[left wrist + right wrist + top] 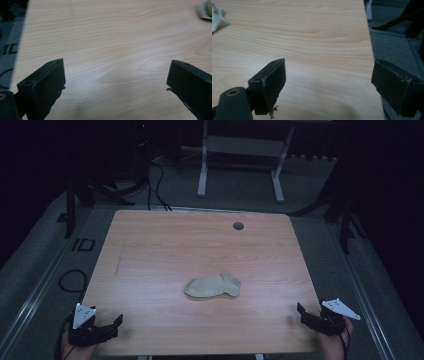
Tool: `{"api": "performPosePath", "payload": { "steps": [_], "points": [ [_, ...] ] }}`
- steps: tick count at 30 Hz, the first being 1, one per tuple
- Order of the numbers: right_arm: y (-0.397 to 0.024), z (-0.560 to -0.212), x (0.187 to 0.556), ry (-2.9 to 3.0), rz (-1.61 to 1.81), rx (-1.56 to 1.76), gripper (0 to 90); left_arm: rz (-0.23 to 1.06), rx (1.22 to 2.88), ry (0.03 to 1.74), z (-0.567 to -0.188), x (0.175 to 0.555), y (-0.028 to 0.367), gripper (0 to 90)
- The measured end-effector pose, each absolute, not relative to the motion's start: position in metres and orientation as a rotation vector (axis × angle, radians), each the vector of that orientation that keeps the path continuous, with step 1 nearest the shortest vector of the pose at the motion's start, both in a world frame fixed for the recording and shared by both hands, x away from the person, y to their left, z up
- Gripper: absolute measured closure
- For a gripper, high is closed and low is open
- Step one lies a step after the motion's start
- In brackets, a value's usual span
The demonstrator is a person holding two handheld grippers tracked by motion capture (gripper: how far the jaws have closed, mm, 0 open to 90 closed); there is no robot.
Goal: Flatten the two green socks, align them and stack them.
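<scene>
Near the middle of the high view, slightly below centre, a pale sock (213, 286) is seen lying flat on the wooden counter (150, 250), its cuff end turned toward the right of the frame. At the lower left corner of the frame the left gripper (111, 327) is held over the counter's near edge, and at the lower right the right gripper (303, 314) is held by the other corner; both are well apart from the sock. Each gripper's jaws are spread wide and nothing is held between them, as is shown in both gripper views. The work is judged to be at its start, the sock untouched. For the next move, both grippers would need to be brought inward to the sock's two ends.
</scene>
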State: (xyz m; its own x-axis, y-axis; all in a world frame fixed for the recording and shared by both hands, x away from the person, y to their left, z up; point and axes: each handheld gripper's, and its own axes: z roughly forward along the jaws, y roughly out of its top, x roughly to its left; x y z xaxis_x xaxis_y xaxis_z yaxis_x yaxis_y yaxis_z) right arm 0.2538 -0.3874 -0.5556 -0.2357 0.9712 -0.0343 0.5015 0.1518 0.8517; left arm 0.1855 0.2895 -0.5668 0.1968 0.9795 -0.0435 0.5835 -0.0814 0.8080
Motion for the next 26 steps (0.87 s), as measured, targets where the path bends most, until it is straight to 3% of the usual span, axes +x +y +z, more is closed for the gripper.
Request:
{"api": "performPosePath", "payload": {
  "steps": [8, 26],
  "points": [
    [-0.388, -0.559, 0.255, 1.769, 0.925, 1.422, 12.0, 0.819, 1.674, 1.563, -0.567, 0.181, 0.301, 2.2],
    [-0.386, -0.561, 0.260, 1.776, 0.884, 1.405, 12.0, 0.863, 1.662, 1.606, -0.575, 0.183, 0.297, 2.2]
  ]
}}
